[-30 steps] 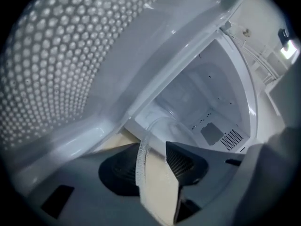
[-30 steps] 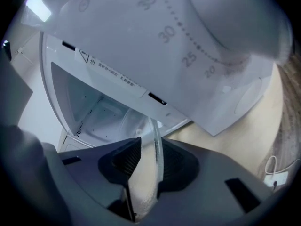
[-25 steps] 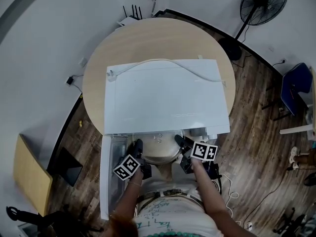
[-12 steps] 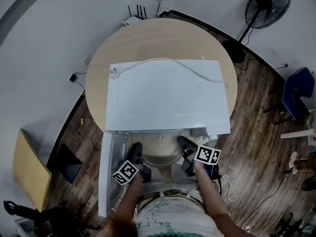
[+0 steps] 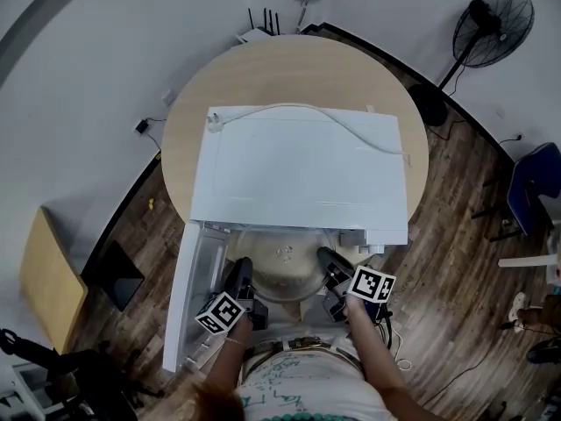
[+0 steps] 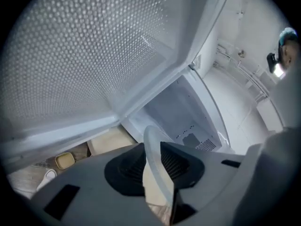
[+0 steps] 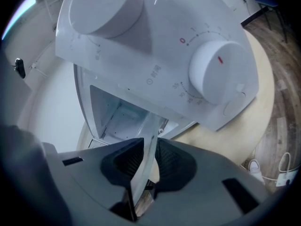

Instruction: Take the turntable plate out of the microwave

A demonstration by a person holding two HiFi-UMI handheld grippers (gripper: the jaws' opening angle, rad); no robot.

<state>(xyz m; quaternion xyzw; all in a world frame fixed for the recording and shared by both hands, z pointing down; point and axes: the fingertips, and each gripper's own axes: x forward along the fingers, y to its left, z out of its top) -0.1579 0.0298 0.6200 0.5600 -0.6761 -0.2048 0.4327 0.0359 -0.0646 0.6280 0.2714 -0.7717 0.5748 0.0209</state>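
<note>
The clear glass turntable plate (image 5: 279, 270) hangs half out of the open white microwave (image 5: 298, 169), in front of its cavity. My left gripper (image 5: 238, 272) grips the plate's left rim. My right gripper (image 5: 326, 260) has the right rim between its closing jaws. In the left gripper view the plate's edge (image 6: 155, 145) runs between the dark pads of the left gripper (image 6: 151, 168), which press on it. In the right gripper view the plate's edge (image 7: 151, 131) is pinched the same way by the right gripper (image 7: 147, 160).
The microwave door (image 5: 195, 279) stands swung open at the left, close beside my left gripper. The control panel with two knobs (image 7: 216, 74) is just right of my right gripper. The microwave stands on a round wooden table (image 5: 219, 95). A fan (image 5: 501, 16) stands far right.
Both grippers have drawn back toward the person and risen slightly. The plate has come further out of the cavity with them.
</note>
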